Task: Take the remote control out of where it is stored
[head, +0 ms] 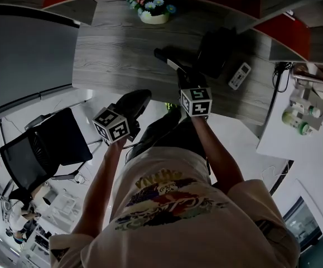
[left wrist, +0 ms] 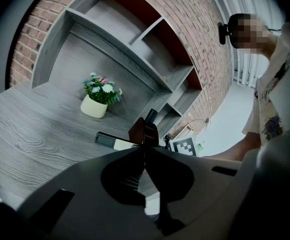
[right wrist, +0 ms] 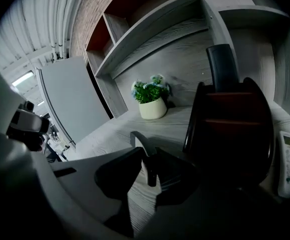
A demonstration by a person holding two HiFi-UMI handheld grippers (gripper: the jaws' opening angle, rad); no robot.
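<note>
A slim dark remote control [head: 168, 60] with a pale end is clamped in my right gripper [head: 182, 76], low over the grey wooden desk [head: 111, 54]. In the right gripper view the remote [right wrist: 140, 145] sticks forward from between the jaws of the right gripper [right wrist: 149, 159]. The dark storage holder [head: 217, 52] stands just right of it, and another dark remote [right wrist: 222, 66] stands upright in the holder [right wrist: 230, 134]. My left gripper [head: 143, 97] hovers at the desk's near edge, shut with nothing in it. From the left gripper view [left wrist: 145, 152] the remote [left wrist: 112, 143] and holder [left wrist: 143, 130] lie ahead.
A white remote [head: 240, 76] lies on the desk right of the holder. A potted flower [head: 153, 10] stands at the back under wall shelves [right wrist: 150, 29]. An office chair [head: 44, 149] is on the left, and a white side table [head: 312, 144] with bottles on the right.
</note>
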